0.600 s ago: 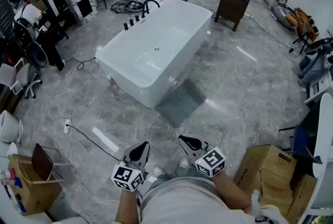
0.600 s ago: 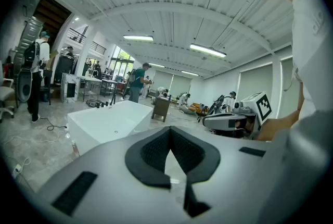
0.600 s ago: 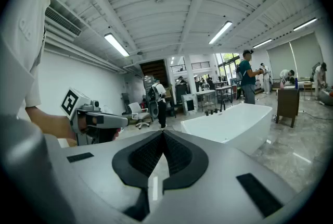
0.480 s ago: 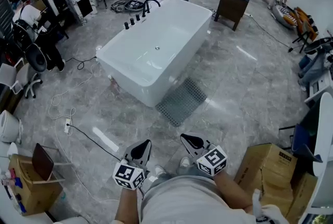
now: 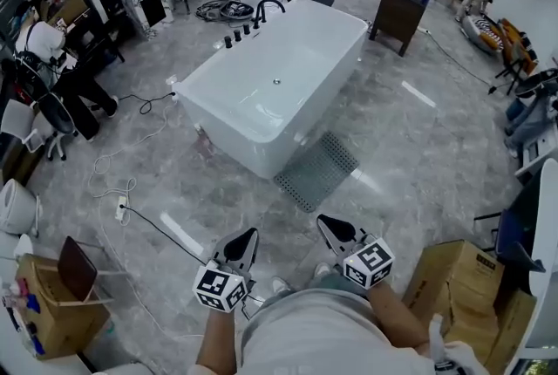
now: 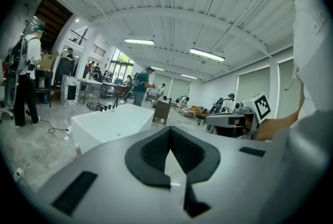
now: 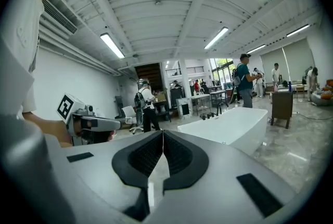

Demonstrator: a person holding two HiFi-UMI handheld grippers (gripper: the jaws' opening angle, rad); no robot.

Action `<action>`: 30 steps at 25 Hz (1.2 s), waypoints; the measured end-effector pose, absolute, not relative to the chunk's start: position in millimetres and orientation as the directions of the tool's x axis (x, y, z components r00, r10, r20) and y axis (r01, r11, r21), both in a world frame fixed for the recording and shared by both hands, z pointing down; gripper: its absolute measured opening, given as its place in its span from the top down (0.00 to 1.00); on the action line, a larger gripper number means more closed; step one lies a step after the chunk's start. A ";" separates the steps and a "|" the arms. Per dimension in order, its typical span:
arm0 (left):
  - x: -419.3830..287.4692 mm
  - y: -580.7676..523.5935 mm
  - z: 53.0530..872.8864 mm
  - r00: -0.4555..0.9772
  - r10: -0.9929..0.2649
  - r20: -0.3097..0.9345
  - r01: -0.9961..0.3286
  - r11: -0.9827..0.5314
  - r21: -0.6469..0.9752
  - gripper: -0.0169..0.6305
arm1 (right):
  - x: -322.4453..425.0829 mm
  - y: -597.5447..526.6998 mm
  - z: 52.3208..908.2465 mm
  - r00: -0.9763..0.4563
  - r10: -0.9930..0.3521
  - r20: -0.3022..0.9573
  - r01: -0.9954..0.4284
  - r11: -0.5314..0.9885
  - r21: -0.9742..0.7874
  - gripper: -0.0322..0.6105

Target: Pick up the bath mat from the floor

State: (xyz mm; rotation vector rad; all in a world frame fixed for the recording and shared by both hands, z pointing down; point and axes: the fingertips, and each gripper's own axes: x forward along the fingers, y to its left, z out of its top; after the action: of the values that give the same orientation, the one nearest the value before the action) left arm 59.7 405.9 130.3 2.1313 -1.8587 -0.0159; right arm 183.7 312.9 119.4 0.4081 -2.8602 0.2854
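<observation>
A grey perforated bath mat (image 5: pixel 317 171) lies flat on the marble floor against the near corner of the white bathtub (image 5: pixel 279 85). Both grippers are held close to my body, well short of the mat. The left gripper (image 5: pixel 245 239) is shut and holds nothing, and its jaws meet tip to tip in the left gripper view (image 6: pixel 169 129). My right gripper (image 5: pixel 331 228) is likewise shut and empty, with its jaws together in the right gripper view (image 7: pixel 163 133). The bathtub (image 6: pixel 112 123) (image 7: pixel 229 127) shows ahead in both gripper views; the mat does not.
A power strip (image 5: pixel 121 208) and cables (image 5: pixel 166 234) trail over the floor at the left. Cardboard boxes (image 5: pixel 458 290) stand at the right and a box (image 5: pixel 52 308) at the lower left. A dark cabinet (image 5: pixel 399 11) and several people are beyond the tub.
The whole scene has slid slightly down and right in the head view, the tub and mat appearing a little nearer. Both grippers stay shut and close to my body.
</observation>
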 end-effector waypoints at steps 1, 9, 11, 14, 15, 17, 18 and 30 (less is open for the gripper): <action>51.9 410.6 133.1 0.154 -0.968 0.199 -0.965 -0.104 0.239 0.95 | 179.3 314.7 121.2 -0.930 -0.254 0.264 -0.301 0.941 -0.153 0.91; 13.8 411.3 142.1 0.108 -0.972 0.209 -0.975 -0.063 0.212 0.95 | 157.9 306.6 138.2 -0.921 -0.268 0.282 -0.323 0.932 -0.168 0.91; 6.0 400.1 142.0 0.100 -0.972 0.213 -0.980 -0.059 0.191 0.95 | 151.1 294.5 142.1 -0.922 -0.266 0.283 -0.321 0.931 -0.171 0.90; -9.1 379.7 143.2 0.085 -0.973 0.213 -0.980 -0.044 0.194 0.95 | 137.2 271.5 148.3 -0.923 -0.256 0.286 -0.313 0.934 -0.173 0.90; -14.7 371.6 144.3 0.080 -0.973 0.215 -0.979 -0.036 0.201 0.95 | 132.0 262.4 150.2 -0.924 -0.252 0.287 -0.310 0.934 -0.176 0.91; -24.6 352.3 147.8 0.070 -0.972 0.225 -0.978 -0.022 0.209 0.95 | 122.3 241.5 153.8 -0.926 -0.244 0.287 -0.303 0.935 -0.186 0.91; -28.9 341.8 149.9 0.066 -0.970 0.232 -0.978 -0.017 0.209 0.95 | 117.9 230.4 156.1 -0.927 -0.239 0.289 -0.301 0.934 -0.191 0.90; -61.9 208.8 177.5 0.027 -0.951 0.309 -0.970 0.049 0.237 0.95 | 80.1 97.5 190.0 -0.925 -0.147 0.349 -0.239 0.941 -0.239 0.90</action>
State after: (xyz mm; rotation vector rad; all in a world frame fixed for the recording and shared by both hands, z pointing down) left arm -61.9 208.8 177.5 1.9296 -1.9514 0.0693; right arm 80.1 97.5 190.0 0.2830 -2.7660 0.3984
